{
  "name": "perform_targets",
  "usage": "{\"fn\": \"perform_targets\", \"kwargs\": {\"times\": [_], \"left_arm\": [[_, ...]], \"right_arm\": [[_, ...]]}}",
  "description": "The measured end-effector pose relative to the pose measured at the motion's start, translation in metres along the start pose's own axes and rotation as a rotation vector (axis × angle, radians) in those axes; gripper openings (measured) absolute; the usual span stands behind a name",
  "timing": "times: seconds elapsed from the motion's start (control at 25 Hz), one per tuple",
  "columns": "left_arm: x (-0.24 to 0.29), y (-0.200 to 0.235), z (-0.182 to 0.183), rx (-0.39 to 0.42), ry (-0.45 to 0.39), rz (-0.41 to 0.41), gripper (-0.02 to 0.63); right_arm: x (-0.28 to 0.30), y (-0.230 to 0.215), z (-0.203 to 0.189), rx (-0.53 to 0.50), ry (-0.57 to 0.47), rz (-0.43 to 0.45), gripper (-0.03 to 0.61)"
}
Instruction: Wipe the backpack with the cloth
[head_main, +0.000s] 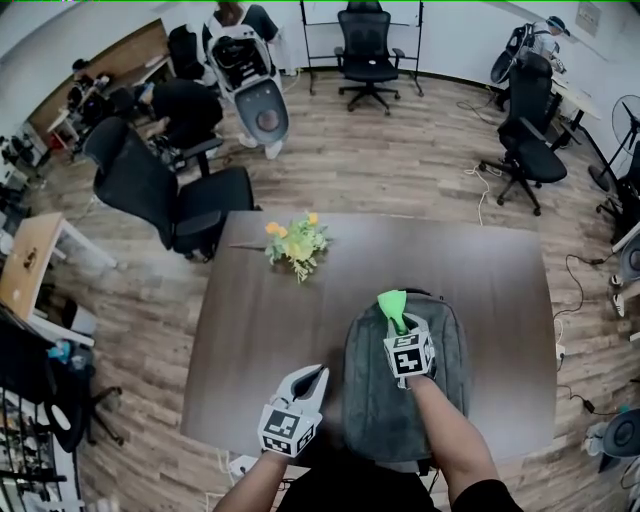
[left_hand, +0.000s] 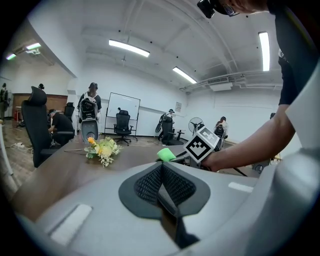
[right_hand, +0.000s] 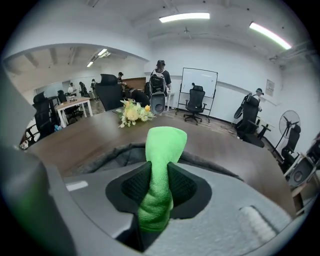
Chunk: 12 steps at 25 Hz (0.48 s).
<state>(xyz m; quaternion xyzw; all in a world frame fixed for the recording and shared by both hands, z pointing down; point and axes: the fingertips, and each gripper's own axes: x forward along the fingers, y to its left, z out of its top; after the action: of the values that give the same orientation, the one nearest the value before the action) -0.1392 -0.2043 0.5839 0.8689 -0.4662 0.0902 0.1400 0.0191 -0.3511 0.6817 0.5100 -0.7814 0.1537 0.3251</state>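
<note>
On the brown table (head_main: 262, 330): backpack (head_main: 372, 395), right tool (right_hand: 159, 186) clamping cloth (right_hand: 165, 142); chairs (head_main: 366, 52) around.

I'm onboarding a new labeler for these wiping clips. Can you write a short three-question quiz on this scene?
1. True or false: the left gripper holds the green cloth.
2. Where does the backpack lie? A) on the floor B) on the table, near its close edge C) on an office chair
3. What lies on the table beyond the backpack?

Key
1. False. The right gripper is clamped on the cloth, while the left gripper's jaws are together with nothing between them.
2. B
3. A bunch of flowers.
</note>
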Motion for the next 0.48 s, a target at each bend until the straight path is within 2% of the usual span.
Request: {"fn": "perform_targets", "kwargs": {"times": [0.16, 0.48], "left_arm": [[0.006, -0.003, -0.002, 0.011, 0.012, -0.009, 0.020], [0.016, -0.011, -0.005, 0.019, 0.035, -0.029, 0.020]], "right_arm": [[-0.005, -0.027, -0.009, -0.033, 0.035, -0.056, 0.098], [-0.033, -0.082, -0.032, 0.016, 0.068, -0.159, 0.098]]}}
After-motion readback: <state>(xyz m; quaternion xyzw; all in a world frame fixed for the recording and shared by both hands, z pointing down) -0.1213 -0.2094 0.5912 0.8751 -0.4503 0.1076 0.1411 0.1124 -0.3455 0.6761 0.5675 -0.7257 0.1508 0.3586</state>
